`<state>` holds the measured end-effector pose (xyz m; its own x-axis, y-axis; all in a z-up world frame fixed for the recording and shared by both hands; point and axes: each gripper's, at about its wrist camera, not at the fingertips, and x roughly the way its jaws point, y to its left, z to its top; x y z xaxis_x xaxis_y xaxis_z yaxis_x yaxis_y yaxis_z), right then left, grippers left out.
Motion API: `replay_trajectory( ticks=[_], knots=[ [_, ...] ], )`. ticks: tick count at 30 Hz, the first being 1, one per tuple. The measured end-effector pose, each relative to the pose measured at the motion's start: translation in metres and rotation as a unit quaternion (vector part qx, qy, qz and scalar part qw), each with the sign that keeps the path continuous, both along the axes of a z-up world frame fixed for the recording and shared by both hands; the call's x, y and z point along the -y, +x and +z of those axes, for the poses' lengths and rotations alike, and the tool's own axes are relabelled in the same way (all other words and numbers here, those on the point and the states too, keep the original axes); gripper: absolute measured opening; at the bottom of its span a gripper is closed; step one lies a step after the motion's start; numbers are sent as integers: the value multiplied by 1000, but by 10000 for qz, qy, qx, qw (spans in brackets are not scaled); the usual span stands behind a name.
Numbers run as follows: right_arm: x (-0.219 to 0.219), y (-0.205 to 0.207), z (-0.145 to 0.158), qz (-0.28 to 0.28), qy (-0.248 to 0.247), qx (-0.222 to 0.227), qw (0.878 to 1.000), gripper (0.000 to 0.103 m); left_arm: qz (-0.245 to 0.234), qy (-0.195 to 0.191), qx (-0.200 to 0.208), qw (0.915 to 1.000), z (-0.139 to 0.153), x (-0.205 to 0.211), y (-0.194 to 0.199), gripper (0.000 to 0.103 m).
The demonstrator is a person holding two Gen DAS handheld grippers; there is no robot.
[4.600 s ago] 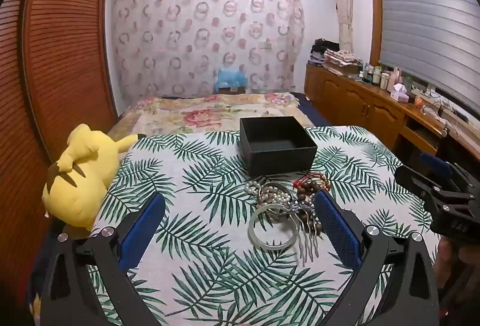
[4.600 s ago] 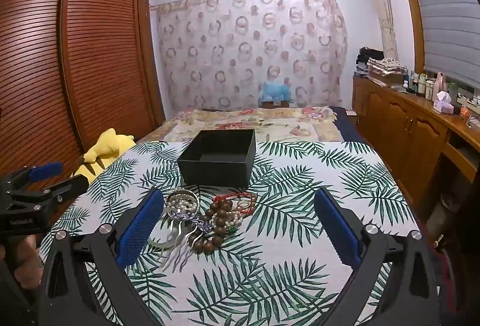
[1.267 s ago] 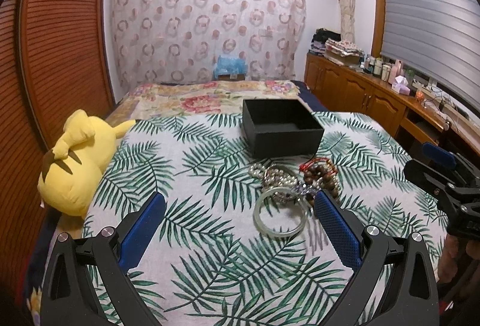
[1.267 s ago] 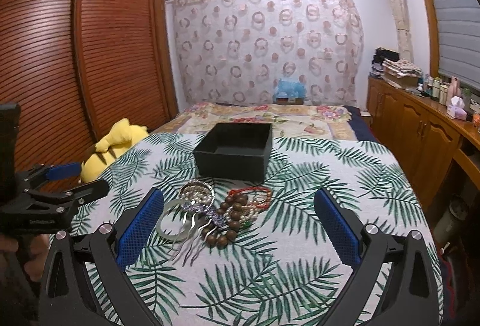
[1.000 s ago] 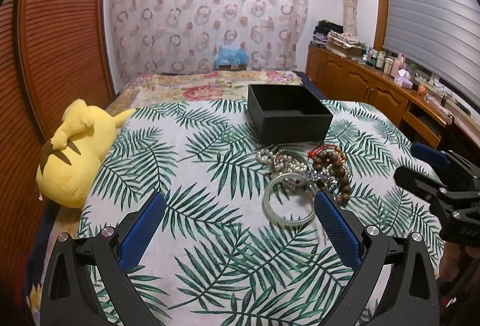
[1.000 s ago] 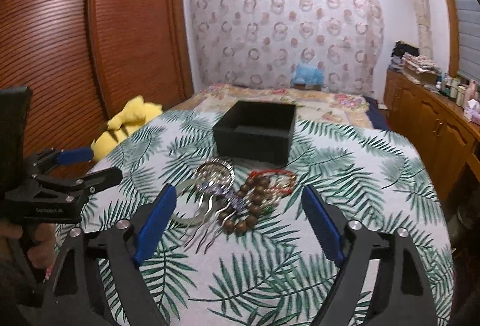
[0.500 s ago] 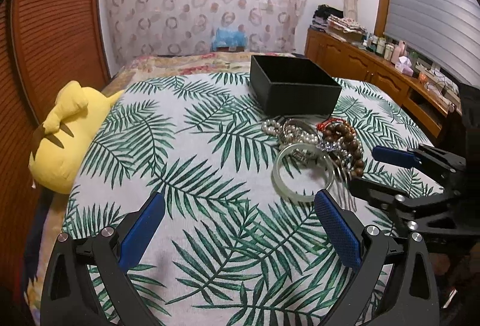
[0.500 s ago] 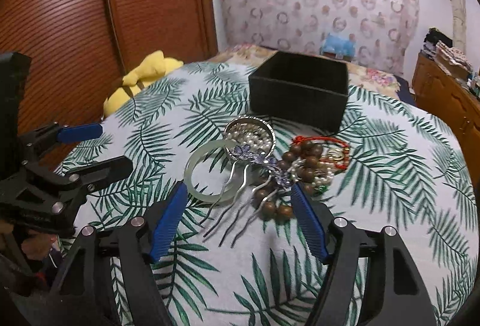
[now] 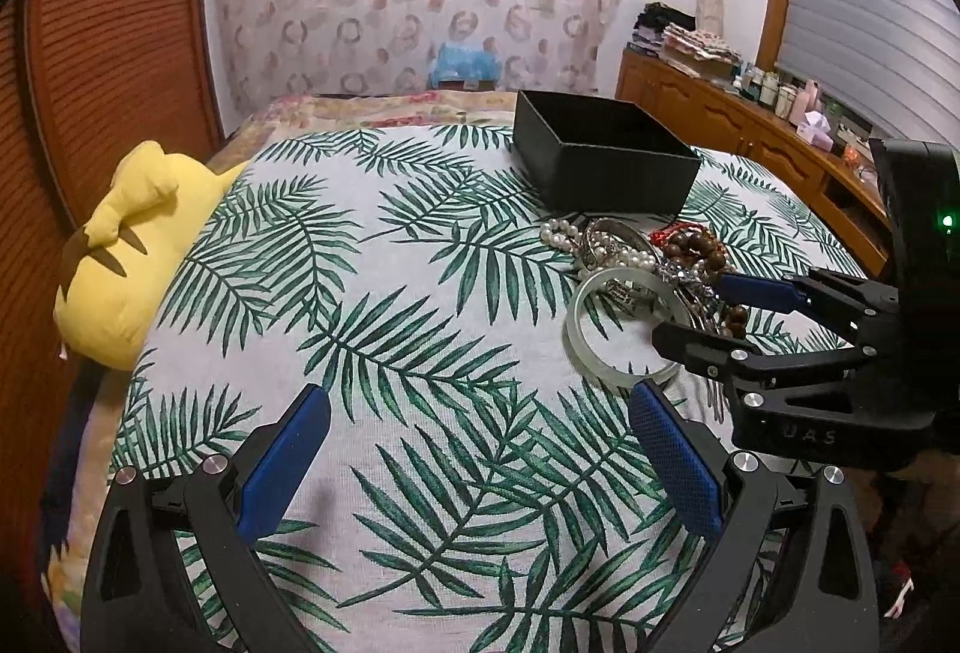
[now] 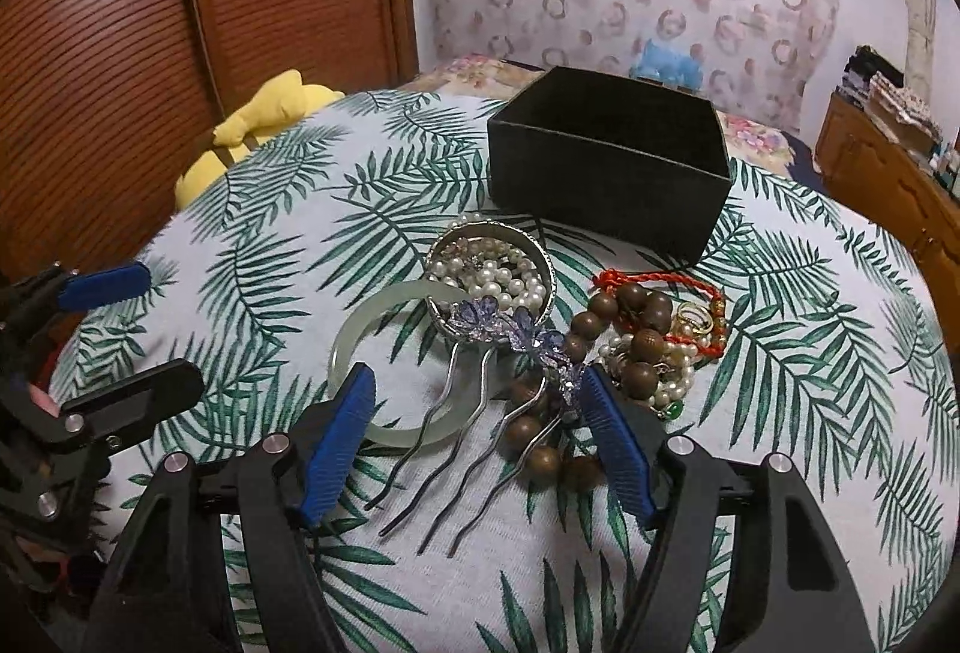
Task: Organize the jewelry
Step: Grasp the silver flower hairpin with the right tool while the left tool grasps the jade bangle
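Here we hold the right gripper [image 10: 477, 401] with jaws spread around the silver hair comb with purple flowers [image 10: 510, 335], not gripping it. The comb lies in the jewelry heap on the palm-leaf cloth [image 9: 384, 293], overlapping a pale green jade bangle [image 10: 354, 347], just before the black square box [image 10: 606, 173]. Our left gripper [image 9: 480, 413] hangs released over bare cloth.

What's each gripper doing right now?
Left gripper: open, empty, over bare cloth.
Right gripper: open, holding nothing, its fingers either side of the hair comb.
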<state>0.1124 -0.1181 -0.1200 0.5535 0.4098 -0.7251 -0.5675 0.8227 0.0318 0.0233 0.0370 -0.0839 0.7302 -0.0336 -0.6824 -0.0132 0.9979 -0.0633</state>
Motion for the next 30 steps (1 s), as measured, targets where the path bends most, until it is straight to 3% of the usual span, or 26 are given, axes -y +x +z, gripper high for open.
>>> replay_trajectory(
  ticks=[9, 14, 16, 20, 21, 30],
  knots=[
    [19, 5, 3, -106, 99, -45, 9999, 33, -38, -4, -41, 10000, -3, 3, 1, 96],
    [36, 2, 11, -157, 264, -8, 9995, 24, -173, -63, -98, 9998, -5, 8, 8, 96],
    [42, 1, 15, -118, 323, 29, 9994, 13, -268, -91, -107, 9995, -6, 10, 13, 96],
    [51, 2, 21, -162, 322, 142, 9992, 5, -462, -103, -84, 9988, -5, 16, 26, 95],
    [53, 4, 23, -175, 332, 145, 9992, 3, -535, -125, -86, 9985, -6, 18, 29, 92],
    [70, 10, 35, -247, 467, 285, 9982, 3, -980, -282, -436, 9938, -17, 28, 66, 41]
  ],
)
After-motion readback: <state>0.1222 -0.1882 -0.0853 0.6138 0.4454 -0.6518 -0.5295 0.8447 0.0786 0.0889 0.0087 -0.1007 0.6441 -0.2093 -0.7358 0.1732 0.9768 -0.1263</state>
